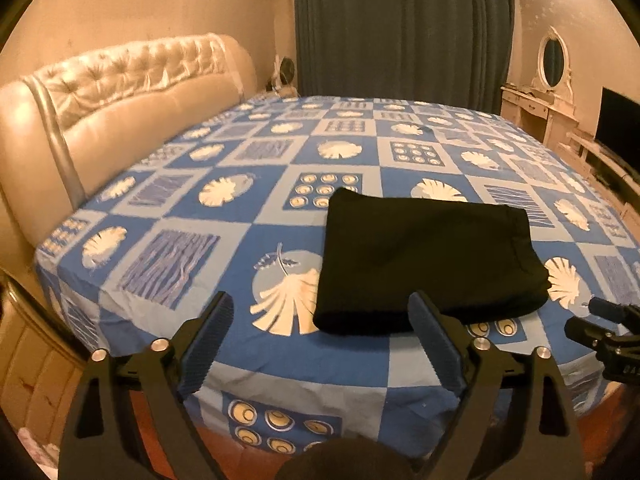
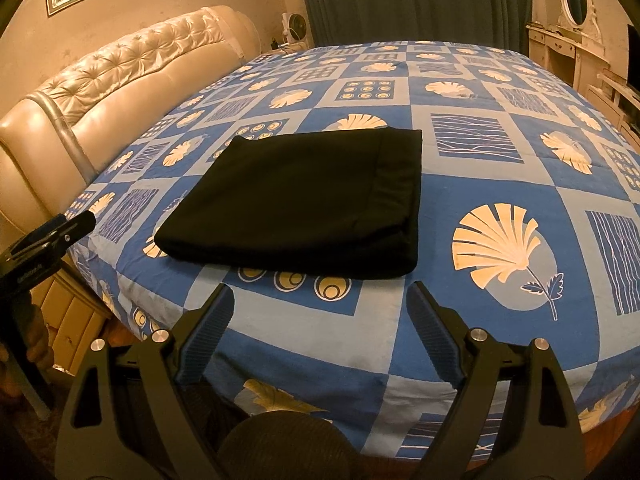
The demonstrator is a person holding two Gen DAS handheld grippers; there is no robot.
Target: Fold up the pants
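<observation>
Black pants (image 2: 296,204) lie folded on the blue bed (image 2: 480,184); left gripper (image 1: 320,316) and right gripper (image 2: 320,308) both gape wide, empty, short of them.

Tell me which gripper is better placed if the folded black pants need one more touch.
Left, marginally: the left gripper hangs open right at the near edge of the folded black cloth pants. The right gripper, also open, sits short of it.
</observation>
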